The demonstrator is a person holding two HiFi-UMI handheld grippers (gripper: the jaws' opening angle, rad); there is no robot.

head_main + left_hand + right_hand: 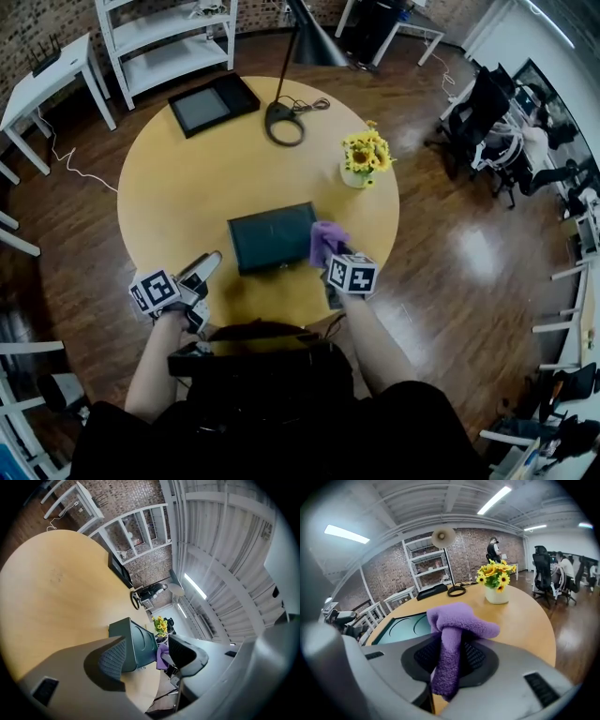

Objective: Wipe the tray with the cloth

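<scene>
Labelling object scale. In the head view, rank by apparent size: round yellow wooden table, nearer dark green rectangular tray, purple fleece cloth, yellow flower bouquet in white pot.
1. round yellow wooden table
2. nearer dark green rectangular tray
3. yellow flower bouquet and purple fleece cloth look alike in size; not ranked.

An open-plan office is indicated: swivel chairs [473,112] are grouped at the far right, and white shelving [169,58] is set against a brick wall [473,550].
</scene>
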